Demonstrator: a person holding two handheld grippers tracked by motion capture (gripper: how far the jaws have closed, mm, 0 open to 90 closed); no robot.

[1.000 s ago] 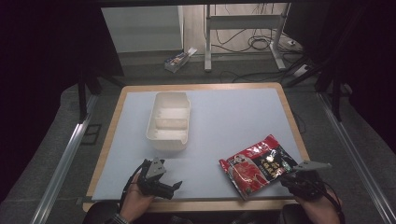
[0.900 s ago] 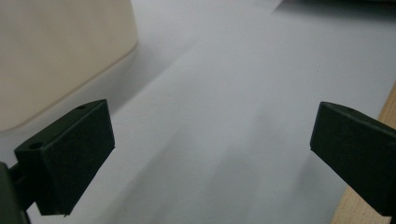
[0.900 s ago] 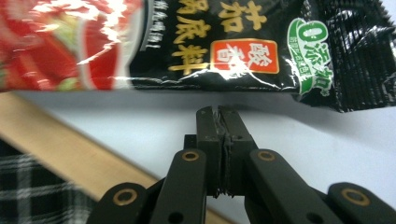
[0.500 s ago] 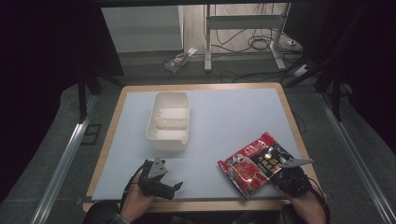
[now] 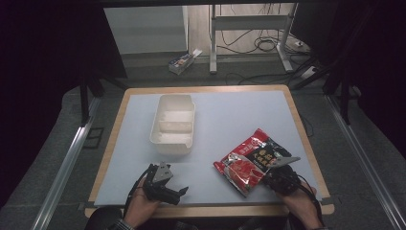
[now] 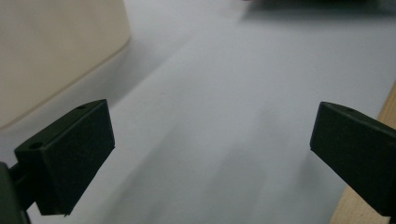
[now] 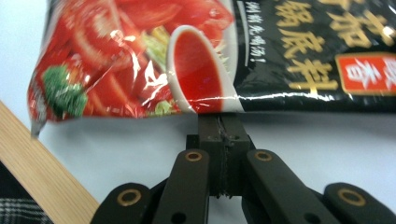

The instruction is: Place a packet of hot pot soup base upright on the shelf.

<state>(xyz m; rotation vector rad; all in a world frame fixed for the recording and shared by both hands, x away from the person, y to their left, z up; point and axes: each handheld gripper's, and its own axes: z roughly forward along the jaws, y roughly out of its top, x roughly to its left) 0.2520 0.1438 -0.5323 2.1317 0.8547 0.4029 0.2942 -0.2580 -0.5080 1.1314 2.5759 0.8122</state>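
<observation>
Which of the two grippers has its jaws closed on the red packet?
The right gripper: its jaws pinch the edge of the red packet. The left gripper has its jaws wide apart over bare table.

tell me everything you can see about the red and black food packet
The food packet is a glossy, crinkled plastic pouch, red on one side with printed tomatoes, greens and a spoon of red sauce, black on the other with gold characters and a small red label. It looks sealed and lies angled on the pale table mat, near the front right, apart from the white container. The right gripper is shut on its near edge, which looks lifted slightly off the mat.
</observation>
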